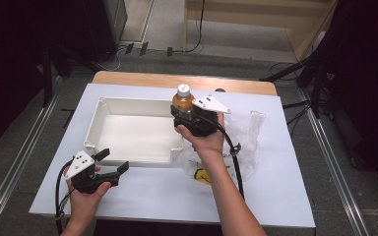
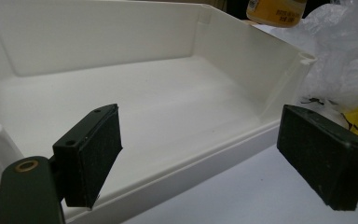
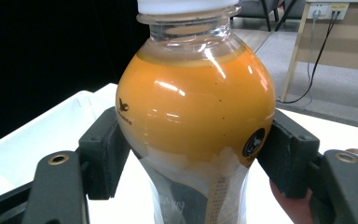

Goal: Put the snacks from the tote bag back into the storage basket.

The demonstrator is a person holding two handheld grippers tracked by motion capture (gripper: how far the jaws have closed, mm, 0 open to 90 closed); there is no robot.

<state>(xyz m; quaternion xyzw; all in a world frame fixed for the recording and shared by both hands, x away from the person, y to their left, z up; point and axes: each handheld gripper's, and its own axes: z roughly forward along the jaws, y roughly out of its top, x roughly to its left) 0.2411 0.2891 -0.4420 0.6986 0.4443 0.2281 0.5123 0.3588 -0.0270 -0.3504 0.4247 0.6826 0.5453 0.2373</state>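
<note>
The bottle stands over the tub's right edge, the plastic bag to its right.

— Can we read anything on the bottle?
— No words. We see a small dark bird-like logo with tiny print under it, a round dark badge, and a strip of print lower down, all too small to read.
— And the yellow label?
— Blurred.
</note>
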